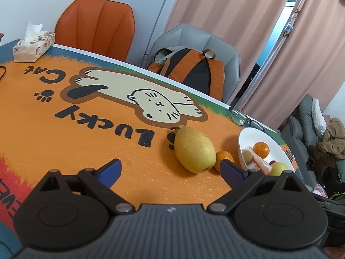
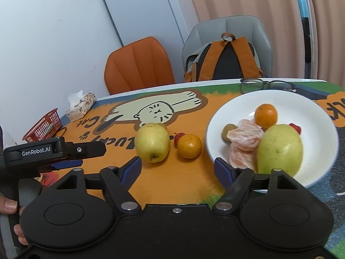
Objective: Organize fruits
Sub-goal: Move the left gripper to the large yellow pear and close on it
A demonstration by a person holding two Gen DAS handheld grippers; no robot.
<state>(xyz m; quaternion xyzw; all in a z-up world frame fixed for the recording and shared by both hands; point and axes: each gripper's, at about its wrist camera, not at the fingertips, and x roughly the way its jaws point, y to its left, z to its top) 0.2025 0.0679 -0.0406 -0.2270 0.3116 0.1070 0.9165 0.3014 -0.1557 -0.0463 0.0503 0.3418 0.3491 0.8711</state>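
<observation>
Two fruits lie loose on the orange cat-print table mat (image 2: 189,179): a yellow pear (image 2: 153,143) on its side and, just beside it to the right, a small orange (image 2: 189,146), with a small red fruit (image 2: 179,137) tucked behind the gap between them. At far left of the right wrist view, the left gripper (image 1: 170,169) enters from the side, held by a hand (image 2: 9,207); its own camera shows its blue-padded fingers (image 1: 111,169) spread wide above the mat, nothing between them, the pear and orange just ahead. The right gripper (image 2: 177,168) hovers over the mat with fingers apart and empty. Right of the loose fruit stands a white bowl (image 2: 312,116) holding a second orange (image 2: 265,116), peeled citrus segments (image 2: 244,138), a small greenish-brown fruit (image 2: 228,132), a large yellow-green fruit (image 2: 279,149) and another small red fruit (image 2: 295,127). Eyeglasses (image 2: 267,85) lie behind the bowl.
</observation>
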